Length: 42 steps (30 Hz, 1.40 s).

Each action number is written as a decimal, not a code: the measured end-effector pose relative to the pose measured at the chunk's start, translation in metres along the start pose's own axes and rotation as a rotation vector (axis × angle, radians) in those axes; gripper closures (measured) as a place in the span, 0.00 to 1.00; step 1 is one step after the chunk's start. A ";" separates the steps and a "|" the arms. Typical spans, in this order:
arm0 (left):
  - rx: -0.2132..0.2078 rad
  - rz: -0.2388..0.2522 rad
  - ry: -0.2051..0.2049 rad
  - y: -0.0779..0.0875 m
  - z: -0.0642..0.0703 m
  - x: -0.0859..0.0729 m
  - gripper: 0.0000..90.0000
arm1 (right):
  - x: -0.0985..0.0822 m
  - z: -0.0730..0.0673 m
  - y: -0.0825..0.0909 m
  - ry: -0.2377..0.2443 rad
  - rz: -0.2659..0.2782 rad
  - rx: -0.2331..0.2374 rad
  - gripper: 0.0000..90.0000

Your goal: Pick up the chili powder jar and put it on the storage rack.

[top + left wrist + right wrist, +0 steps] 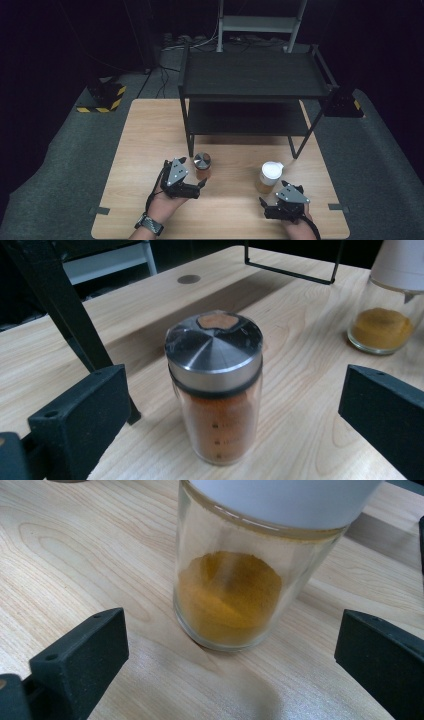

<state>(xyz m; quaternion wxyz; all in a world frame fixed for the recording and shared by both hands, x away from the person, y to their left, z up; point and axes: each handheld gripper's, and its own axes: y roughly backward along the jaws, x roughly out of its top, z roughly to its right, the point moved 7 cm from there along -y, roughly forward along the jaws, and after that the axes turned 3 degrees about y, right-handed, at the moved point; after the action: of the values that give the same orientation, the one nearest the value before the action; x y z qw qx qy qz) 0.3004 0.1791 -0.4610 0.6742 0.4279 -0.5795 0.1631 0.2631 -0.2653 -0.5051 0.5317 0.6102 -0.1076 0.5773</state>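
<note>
A glass spice jar with a steel cap (202,165) (216,390), full of orange-brown powder, stands upright near the table's middle. My left gripper (192,182) (230,425) is open, its jaws on either side of that jar and a little short of it. To the right stands a glass jar with a white lid (270,177) (240,575) (387,305), holding yellow powder at the bottom. My right gripper (275,202) (230,655) is open just in front of this jar, jaws wide apart and not touching it.
A black two-tier metal shelf rack (252,95) stands on the far half of the wooden table (150,130), its front legs (65,315) close behind the jars. Dark carpet and cables surround the table.
</note>
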 end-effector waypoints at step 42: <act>-0.064 0.049 0.064 -0.038 -0.019 -0.007 0.38 | -0.001 0.001 0.000 -0.002 0.005 0.003 0.00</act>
<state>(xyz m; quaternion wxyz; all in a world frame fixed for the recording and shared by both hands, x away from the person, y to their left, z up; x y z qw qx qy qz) 0.3384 0.1734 -0.4815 0.7016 0.3862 -0.5728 0.1745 0.2631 -0.2663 -0.5052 0.5293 0.6115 -0.1088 0.5780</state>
